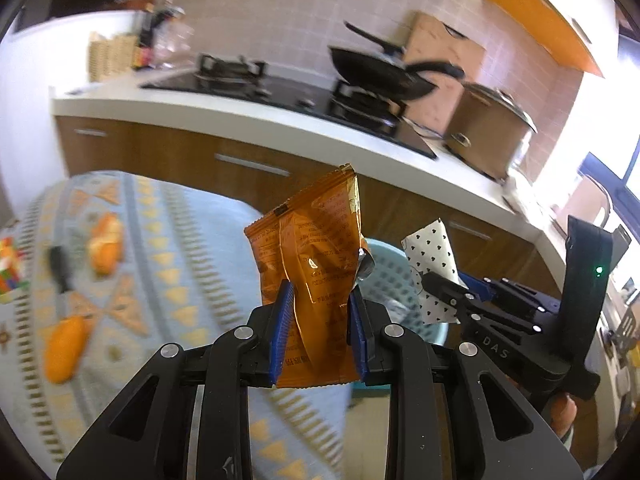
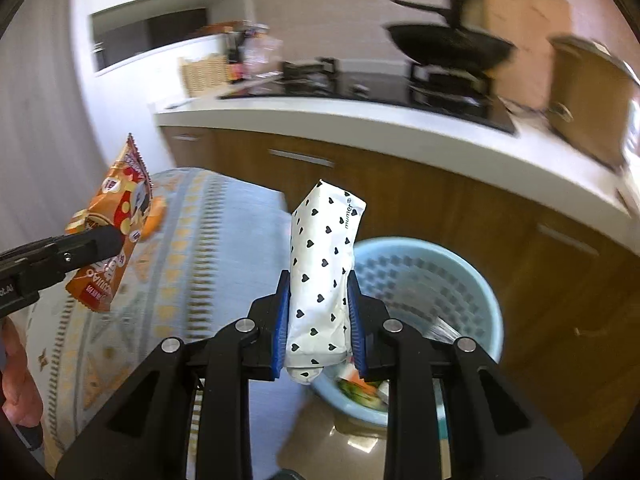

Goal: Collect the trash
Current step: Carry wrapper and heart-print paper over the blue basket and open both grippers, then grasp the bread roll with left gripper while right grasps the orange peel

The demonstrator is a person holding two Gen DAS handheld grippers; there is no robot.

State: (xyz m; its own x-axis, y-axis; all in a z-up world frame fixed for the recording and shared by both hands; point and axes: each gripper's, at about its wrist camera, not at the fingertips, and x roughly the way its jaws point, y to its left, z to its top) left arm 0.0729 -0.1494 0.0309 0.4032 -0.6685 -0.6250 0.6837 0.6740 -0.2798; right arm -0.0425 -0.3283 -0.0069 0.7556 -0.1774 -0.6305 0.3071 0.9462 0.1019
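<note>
Crumpled orange wrapper (image 1: pixel 310 264) in left tool (image 1: pixel 319 322), heart-print white pack (image 2: pixel 320 280) in right tool (image 2: pixel 319 320)

Location: a home kitchen. Indicators: a white desk (image 1: pixel 224 114) on wood-fronted cabinets (image 1: pixel 240 168), a black gas hob (image 1: pixel 280 88) carrying a frying pan (image 1: pixel 376 72), a lidded pot (image 1: pixel 488 128), and a tiled wall (image 1: pixel 288 12).

Left gripper (image 1: pixel 320 312) and right gripper (image 2: pixel 319 312) (side by side) both have fingers clamped shut.
</note>
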